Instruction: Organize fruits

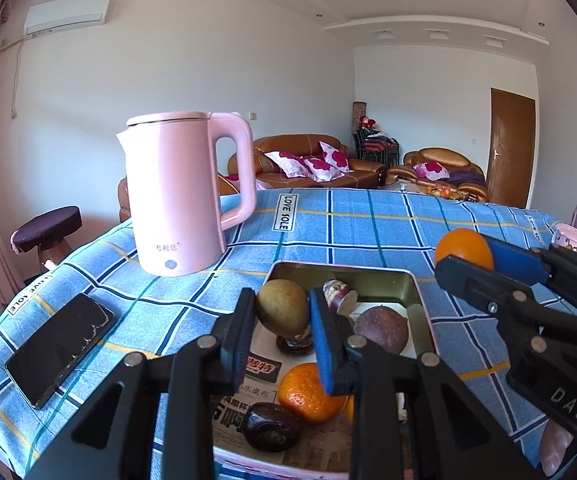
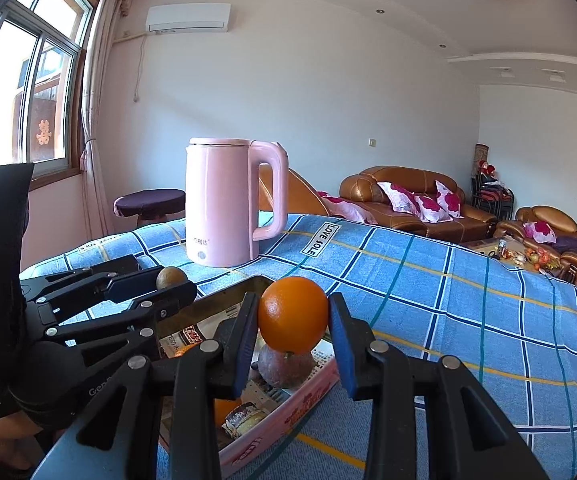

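My left gripper (image 1: pixel 282 320) is shut on a green-brown kiwi (image 1: pixel 282 312) and holds it over the pink tin box (image 1: pixel 418 292); the gripper also shows in the right wrist view (image 2: pixel 172 284) with the kiwi (image 2: pixel 171 277). My right gripper (image 2: pixel 293 322) is shut on an orange (image 2: pixel 293 314) above the box's edge (image 2: pixel 304 404); it shows in the left wrist view (image 1: pixel 464 260) with the orange (image 1: pixel 462 248). The box holds a tangerine (image 1: pixel 308 394), a purple passion fruit (image 1: pixel 382 330), dark dates (image 1: pixel 270 426) and a cut purple piece (image 1: pixel 340 294).
A pink kettle (image 1: pixel 186 192) stands on the blue checked tablecloth (image 1: pixel 368 220) behind the box. A black phone (image 1: pixel 60 348) lies at the left. A small pink cup (image 1: pixel 568 238) stands at the far right. A stool (image 1: pixel 46 232) is beyond the table's left edge.
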A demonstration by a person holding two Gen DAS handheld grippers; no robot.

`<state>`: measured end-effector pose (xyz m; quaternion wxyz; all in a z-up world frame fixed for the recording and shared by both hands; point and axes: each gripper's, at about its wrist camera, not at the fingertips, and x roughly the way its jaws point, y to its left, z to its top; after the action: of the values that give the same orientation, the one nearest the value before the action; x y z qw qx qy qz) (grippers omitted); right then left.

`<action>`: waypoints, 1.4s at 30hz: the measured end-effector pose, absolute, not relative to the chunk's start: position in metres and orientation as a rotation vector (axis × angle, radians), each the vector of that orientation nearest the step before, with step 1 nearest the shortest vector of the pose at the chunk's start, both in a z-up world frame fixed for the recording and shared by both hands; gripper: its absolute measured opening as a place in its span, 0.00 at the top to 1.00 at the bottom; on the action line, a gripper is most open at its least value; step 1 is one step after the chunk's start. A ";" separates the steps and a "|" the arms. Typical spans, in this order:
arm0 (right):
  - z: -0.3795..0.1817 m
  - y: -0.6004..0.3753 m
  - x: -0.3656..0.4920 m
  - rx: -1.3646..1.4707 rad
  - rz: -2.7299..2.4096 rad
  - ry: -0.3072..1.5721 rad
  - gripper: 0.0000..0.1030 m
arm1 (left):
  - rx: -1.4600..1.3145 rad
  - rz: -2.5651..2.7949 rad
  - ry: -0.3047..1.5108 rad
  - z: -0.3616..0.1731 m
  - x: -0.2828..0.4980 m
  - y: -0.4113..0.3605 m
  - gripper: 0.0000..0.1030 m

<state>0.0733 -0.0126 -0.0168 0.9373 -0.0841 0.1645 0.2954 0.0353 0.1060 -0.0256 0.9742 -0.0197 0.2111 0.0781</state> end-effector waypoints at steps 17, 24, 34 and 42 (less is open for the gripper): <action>-0.039 0.018 0.095 -0.196 0.658 0.474 0.64 | -0.071 0.150 0.524 -0.041 0.051 0.124 0.72; -0.055 0.030 0.100 -0.240 0.690 0.548 0.64 | -0.071 0.155 0.536 -0.042 0.052 0.125 0.67; -0.050 0.015 0.097 -0.194 0.628 0.510 0.49 | -0.080 0.175 0.505 -0.043 0.043 0.128 0.38; -0.038 -0.006 0.076 -0.158 0.507 0.368 0.34 | -0.059 0.183 0.419 -0.034 0.029 0.120 0.29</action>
<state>0.0765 -0.0065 -0.0379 0.9482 -0.0777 0.1809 0.2491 0.0287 0.1198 -0.0341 0.9735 -0.0291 0.2078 0.0907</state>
